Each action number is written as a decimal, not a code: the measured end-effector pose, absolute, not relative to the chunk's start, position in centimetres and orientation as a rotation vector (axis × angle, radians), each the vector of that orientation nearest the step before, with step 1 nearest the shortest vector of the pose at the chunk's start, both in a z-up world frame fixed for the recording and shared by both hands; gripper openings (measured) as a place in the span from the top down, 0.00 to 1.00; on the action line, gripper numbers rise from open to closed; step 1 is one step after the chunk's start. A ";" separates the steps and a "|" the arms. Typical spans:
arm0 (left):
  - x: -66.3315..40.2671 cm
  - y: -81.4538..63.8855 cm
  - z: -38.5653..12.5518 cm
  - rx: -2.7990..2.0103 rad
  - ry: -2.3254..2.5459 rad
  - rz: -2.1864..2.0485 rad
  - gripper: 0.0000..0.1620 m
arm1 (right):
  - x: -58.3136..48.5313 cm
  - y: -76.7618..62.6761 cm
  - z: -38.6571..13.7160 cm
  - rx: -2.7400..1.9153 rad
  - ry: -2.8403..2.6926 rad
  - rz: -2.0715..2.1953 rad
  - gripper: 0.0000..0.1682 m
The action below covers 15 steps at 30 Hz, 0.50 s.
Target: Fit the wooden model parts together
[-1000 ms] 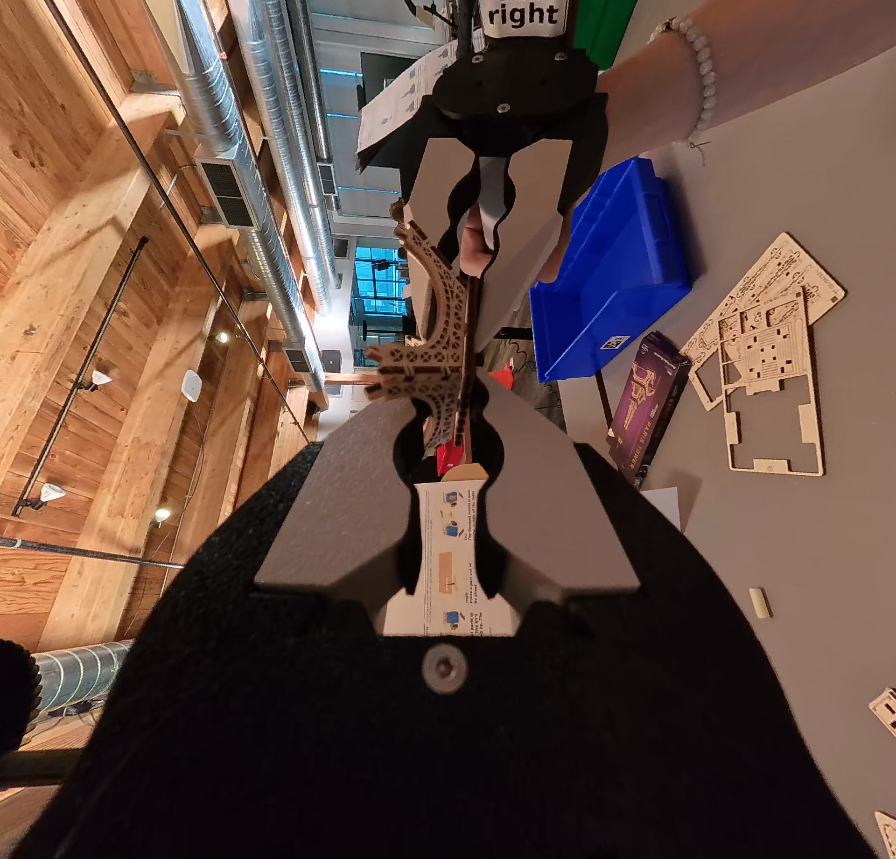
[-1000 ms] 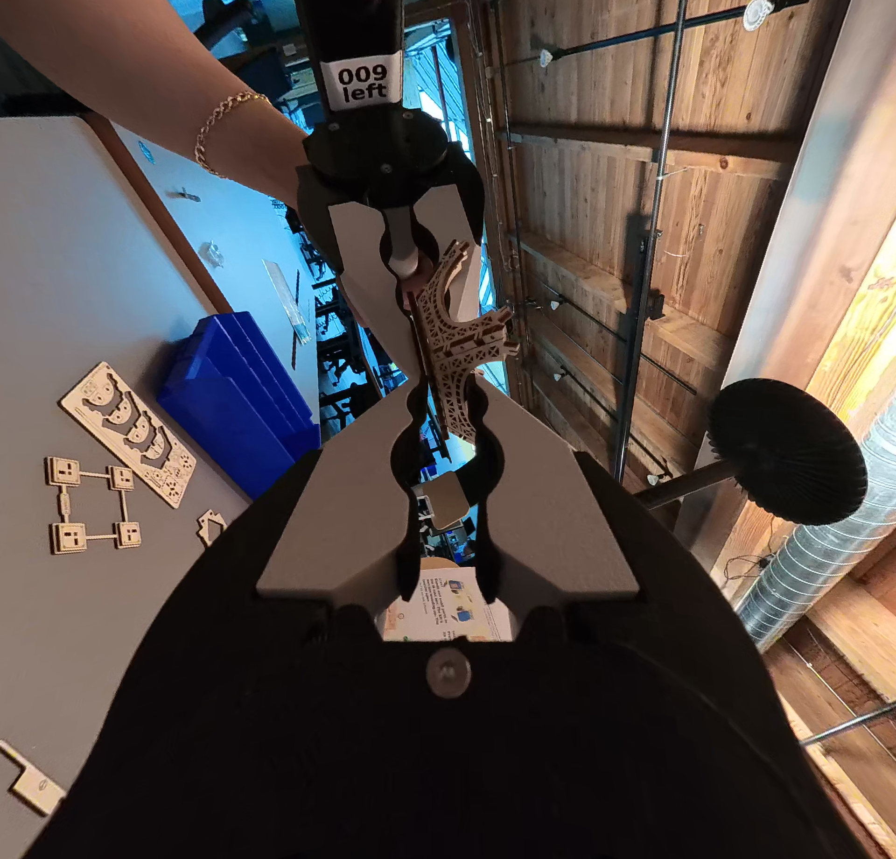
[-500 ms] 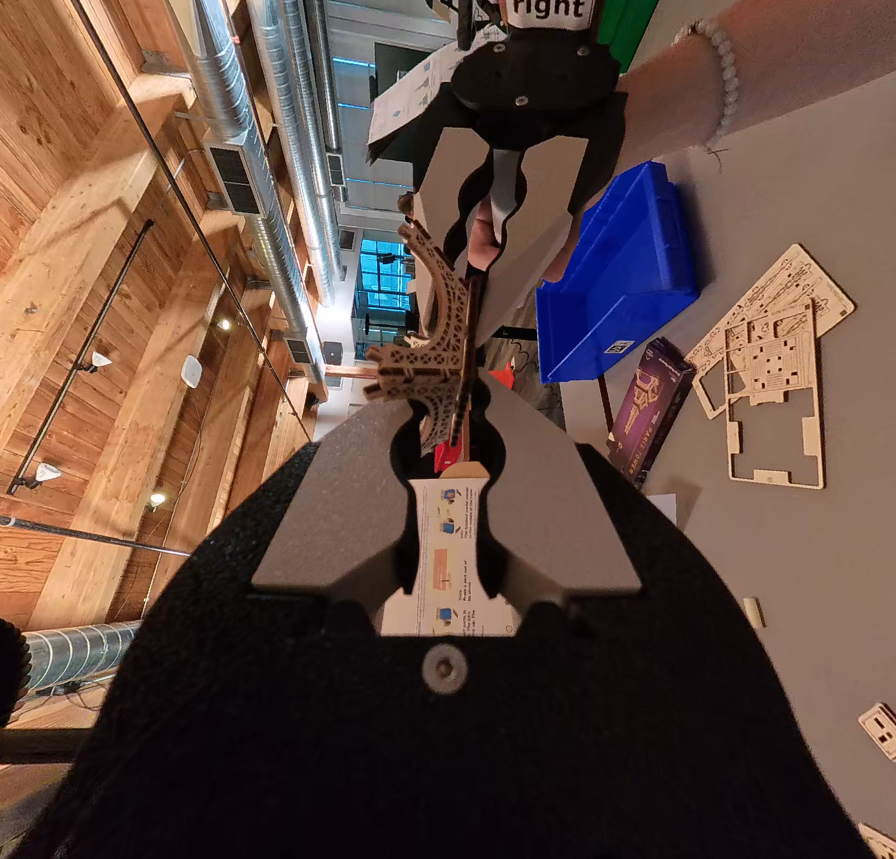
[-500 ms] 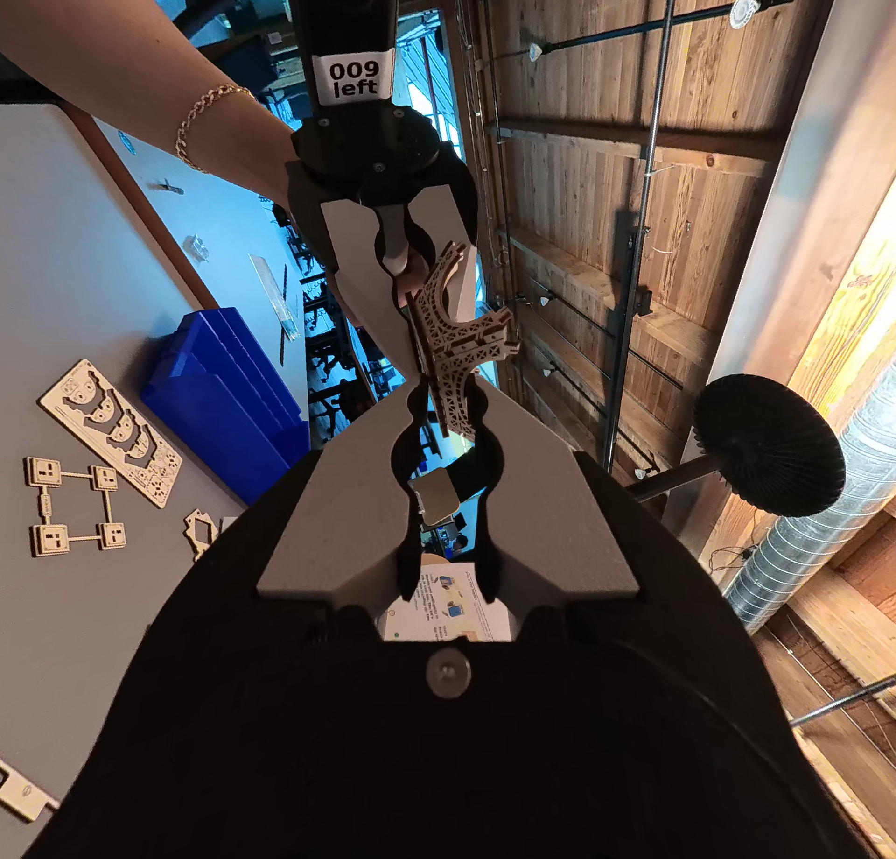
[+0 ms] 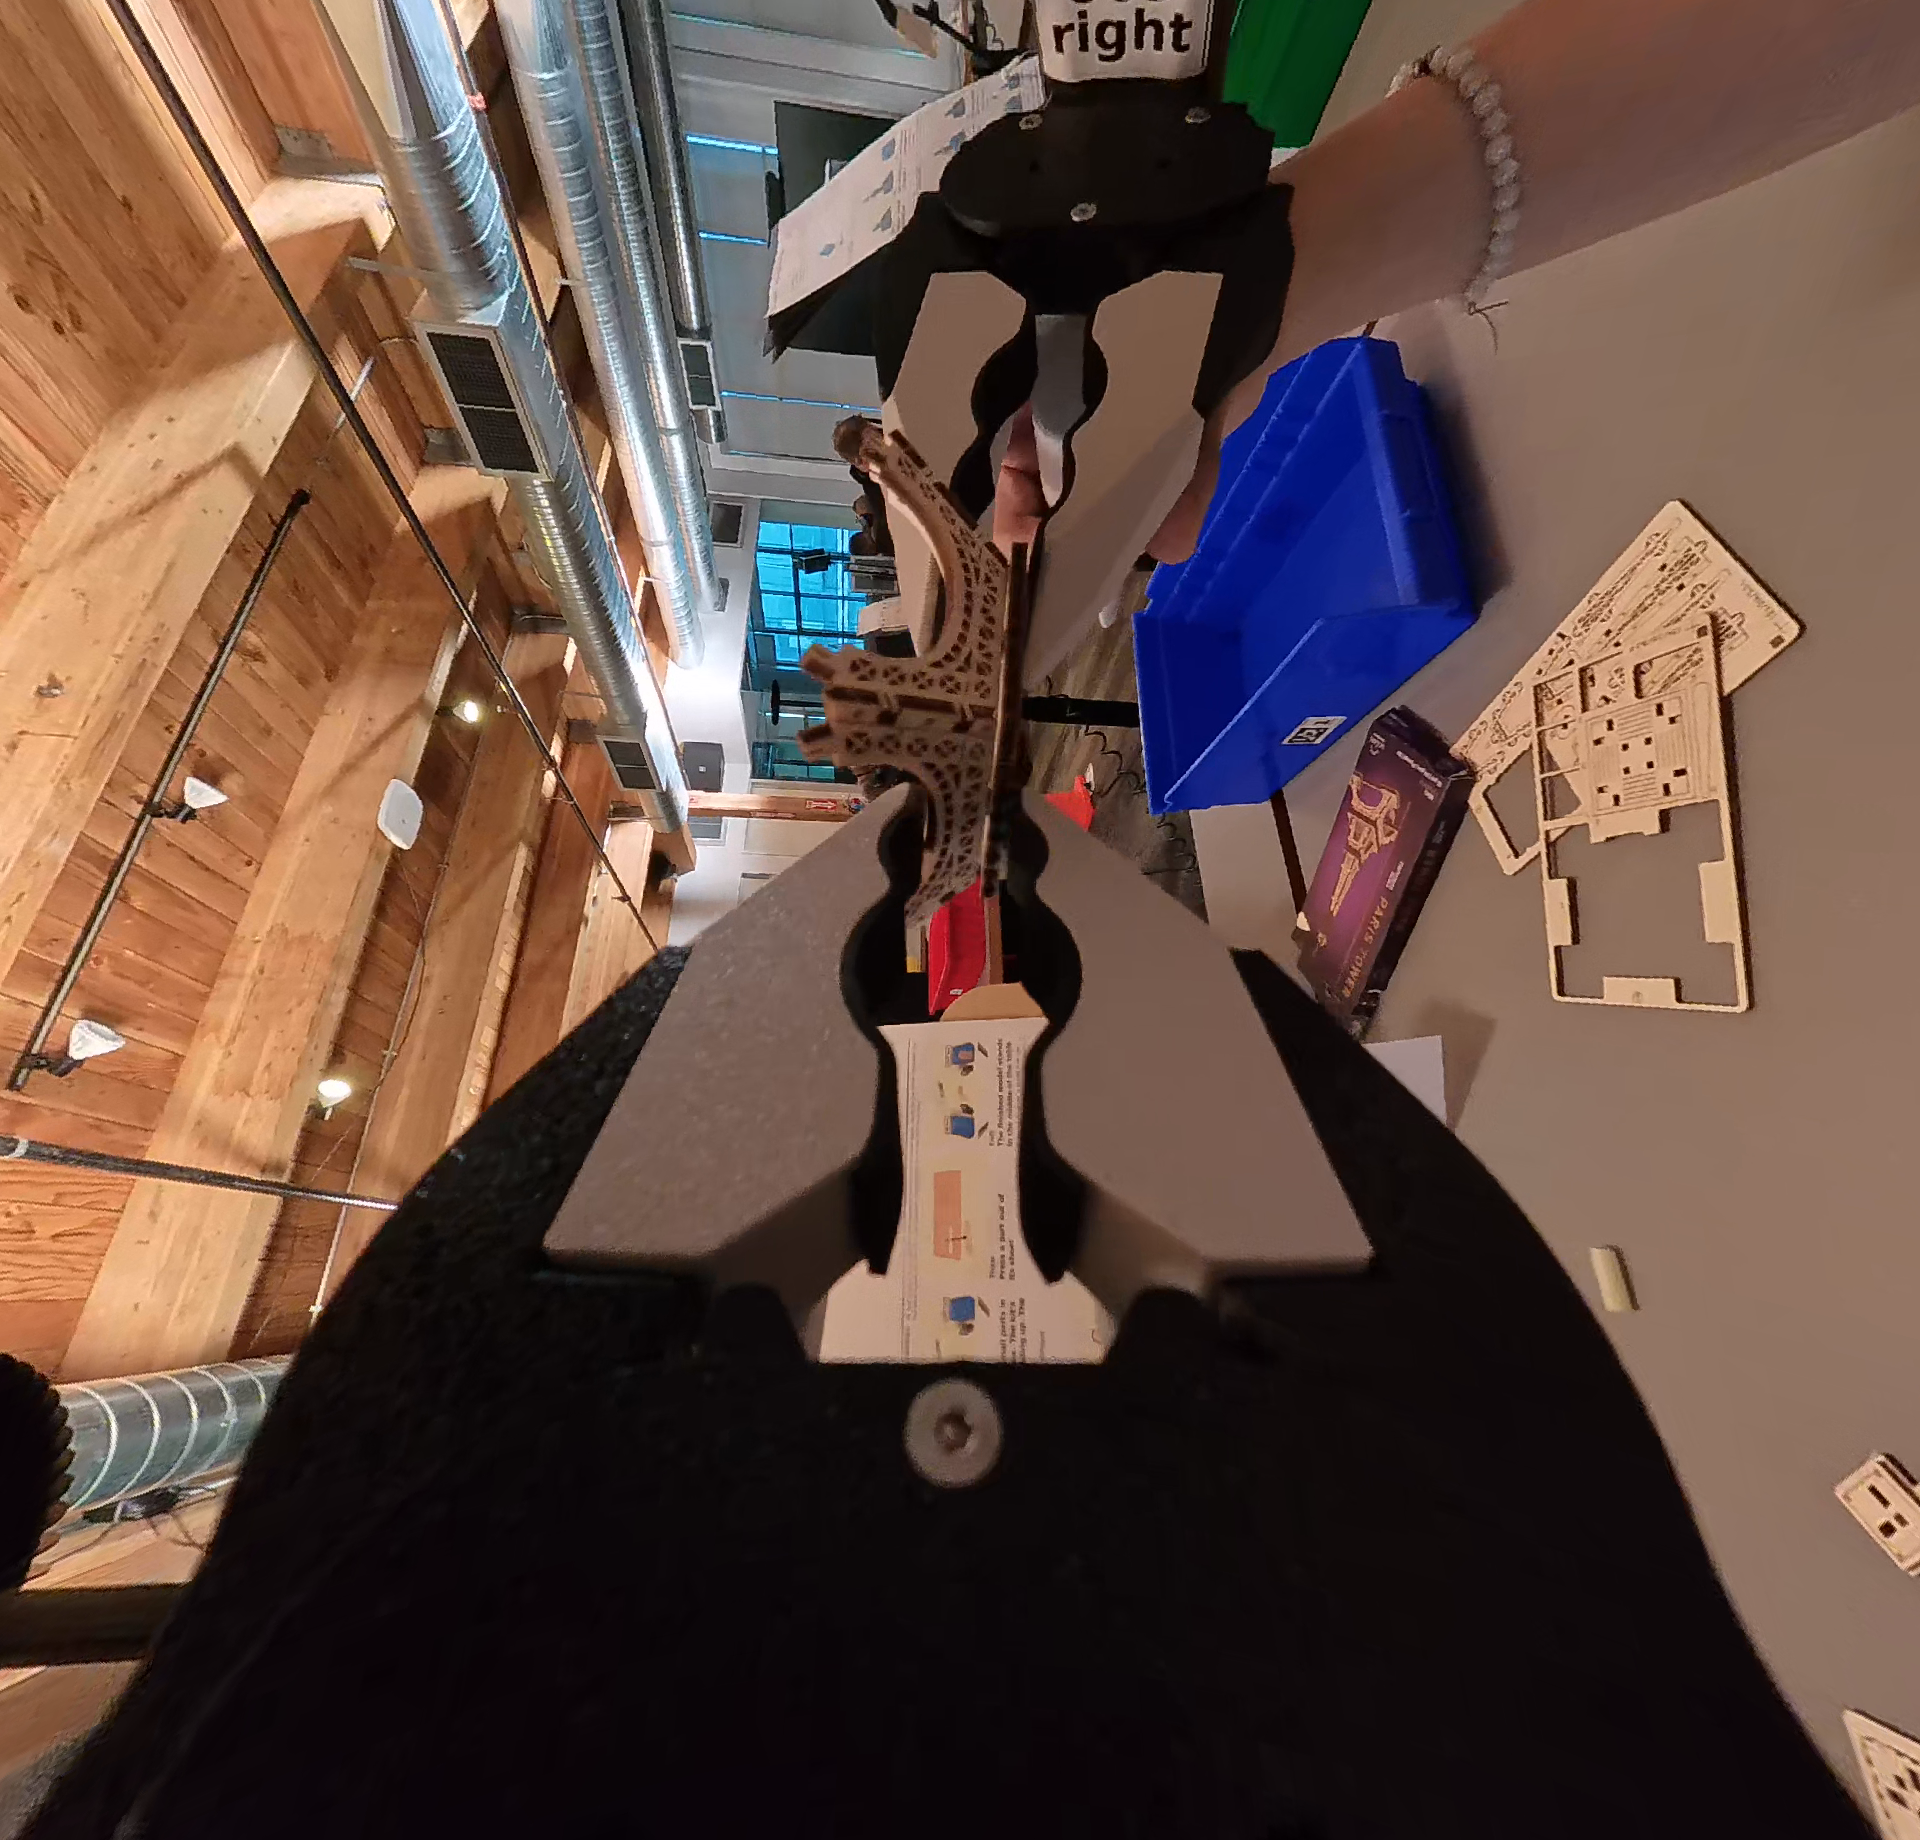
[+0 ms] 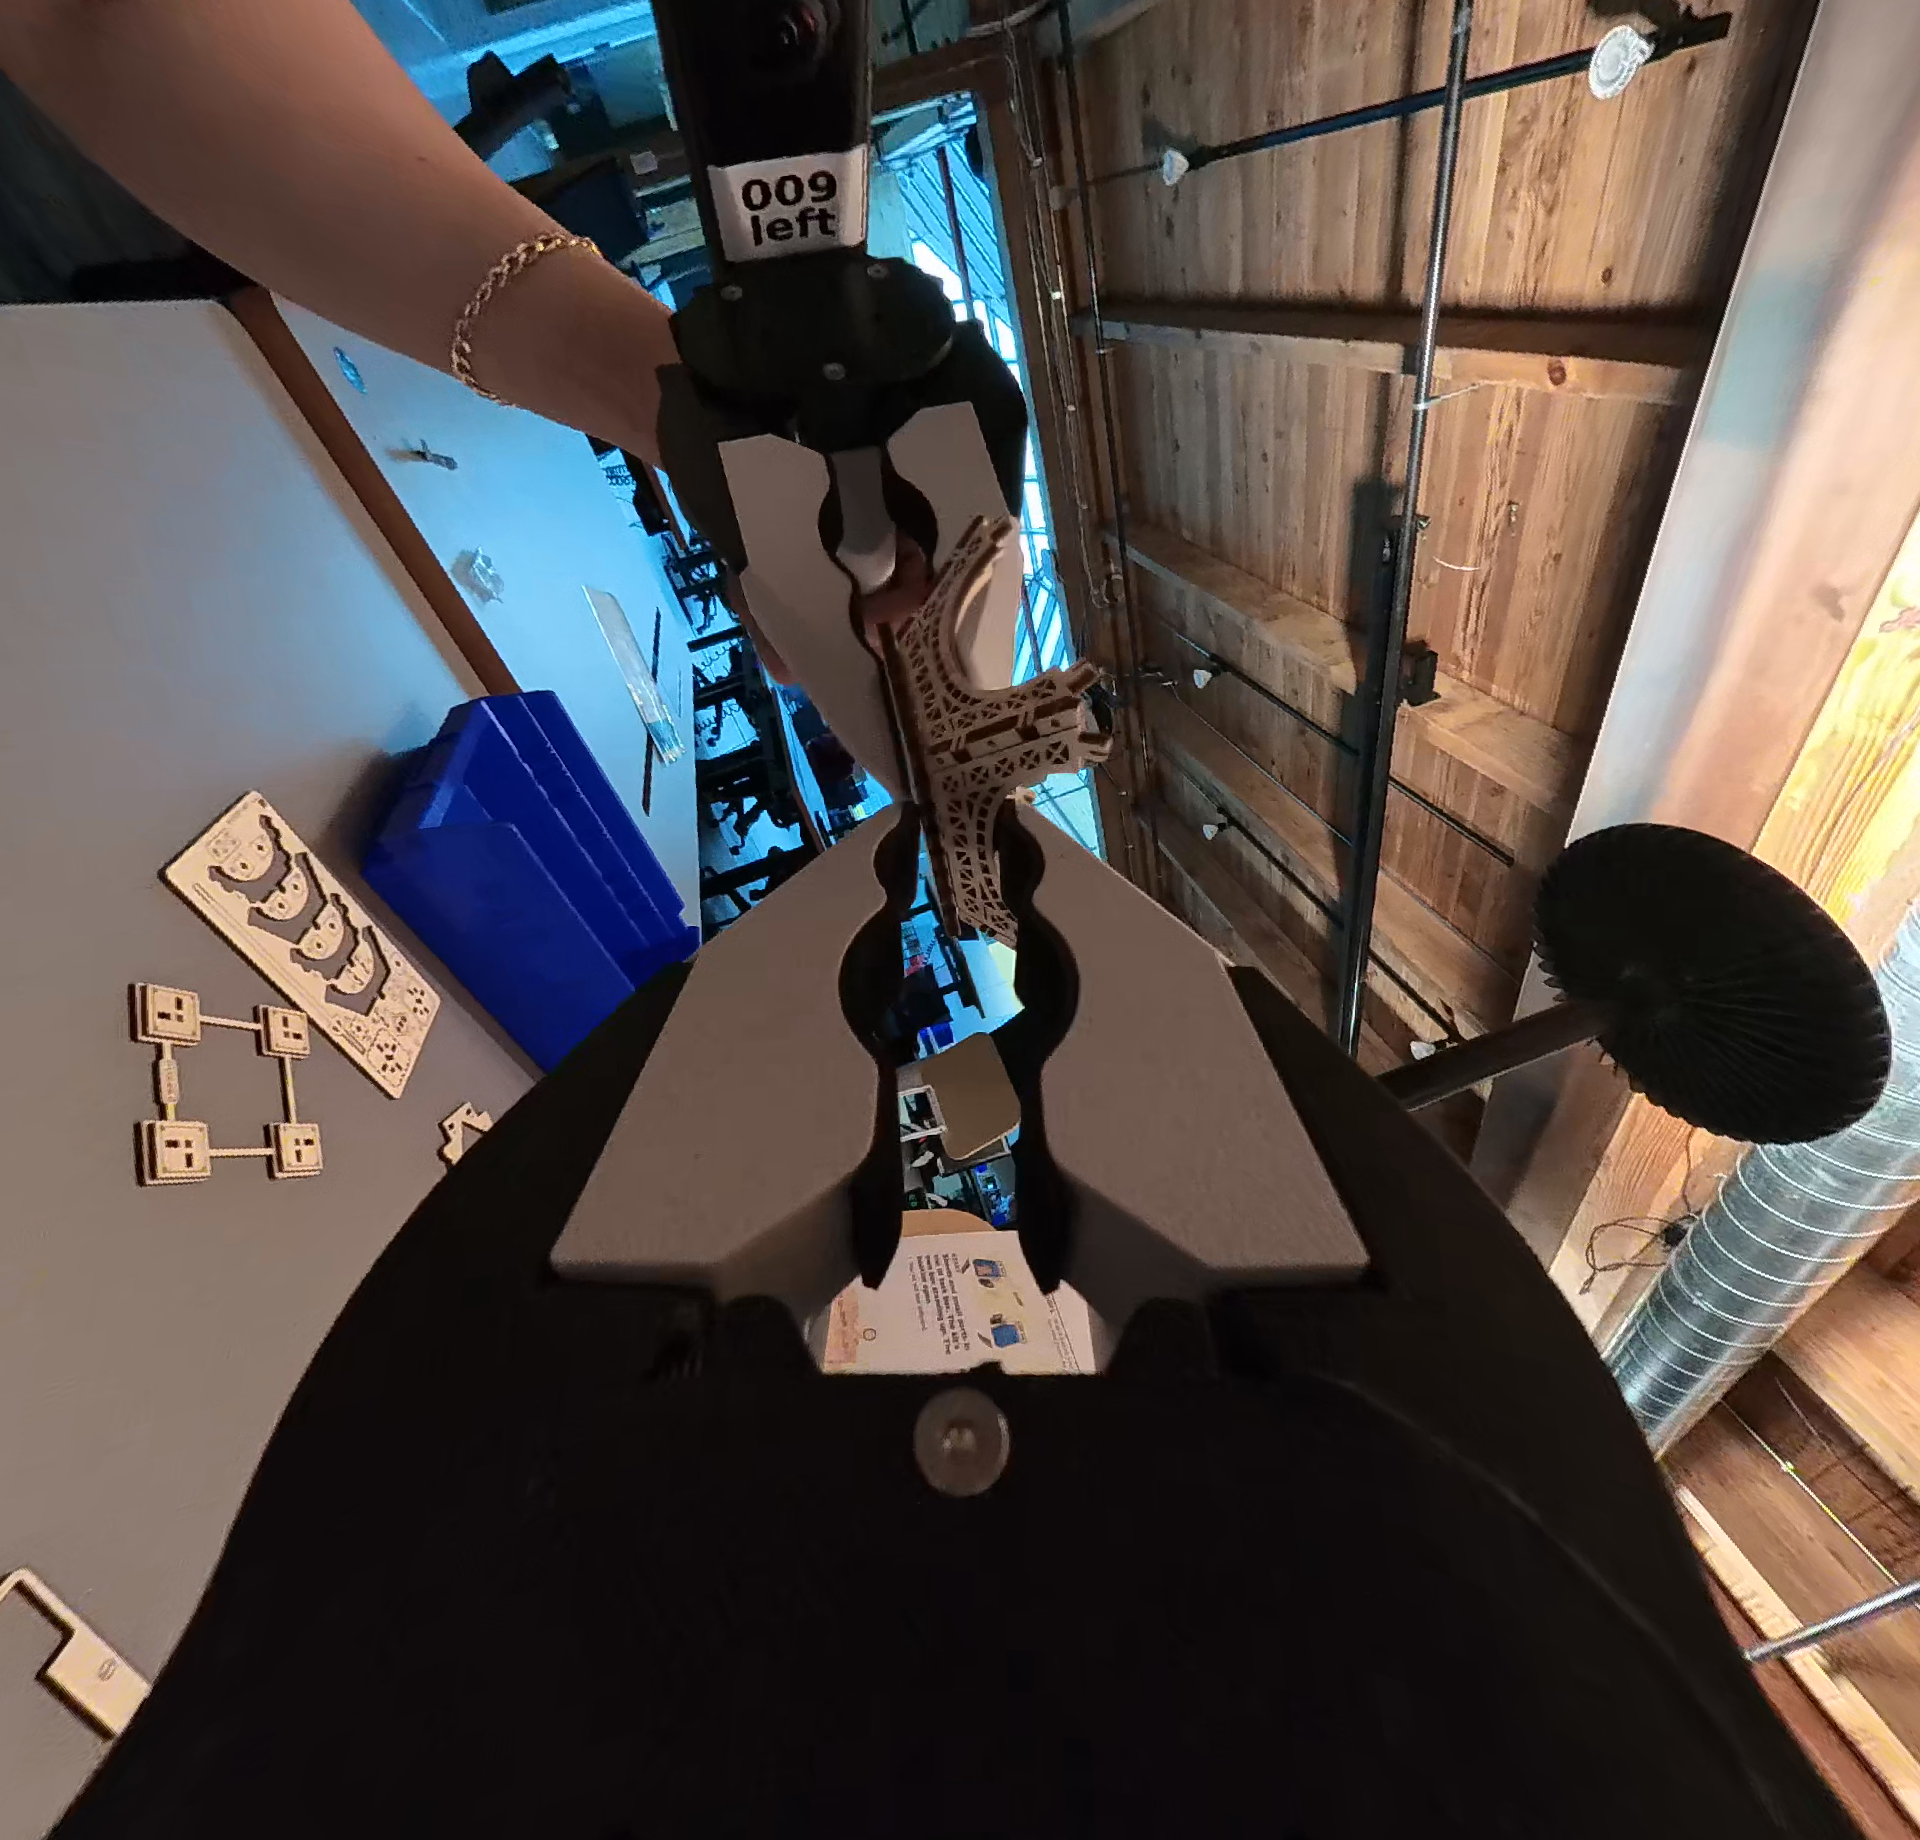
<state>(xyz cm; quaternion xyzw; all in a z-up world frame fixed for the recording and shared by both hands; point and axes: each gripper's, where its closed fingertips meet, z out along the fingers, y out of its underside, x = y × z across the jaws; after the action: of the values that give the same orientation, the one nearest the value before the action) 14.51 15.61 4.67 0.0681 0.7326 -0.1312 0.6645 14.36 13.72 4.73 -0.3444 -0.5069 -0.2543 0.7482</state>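
Note:
A wooden lattice tower model hangs in the air between my two grippers, which face each other. My left gripper is shut on the model's near end. My right gripper comes in from the top and is shut on its far end, along a thin part seen edge-on. In the right wrist view the model sits the same way. There my right gripper is shut on the lattice leg, and my left gripper grips from above.
A grey table lies to one side. On it are a blue bin, a purple box, cut wooden sheets and small loose parts. The right wrist view shows the bin, a part sheet and a black disc on a pole. The tips of both grippers are at nearly the same place.
Both grippers keep their hold on the model. The pair only sways slightly; the model's pose between them looks the same.

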 end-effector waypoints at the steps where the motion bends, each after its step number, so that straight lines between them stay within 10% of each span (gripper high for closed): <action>1: 14.5 15.6 4.7 0.162 1.653 -0.288 0.93 | 14.3 13.7 4.7 -0.750 -1.108 -0.551 0.93; 15: 14.5 15.5 4.4 0.180 1.666 -0.262 0.87 | 14.6 14.1 4.5 -0.770 -1.105 -0.528 0.93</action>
<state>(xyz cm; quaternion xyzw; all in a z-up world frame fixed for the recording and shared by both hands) 14.46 15.47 4.42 0.0797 0.7368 -0.1159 0.6613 14.59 14.07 4.51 -0.3523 -0.5055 -0.2417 0.7496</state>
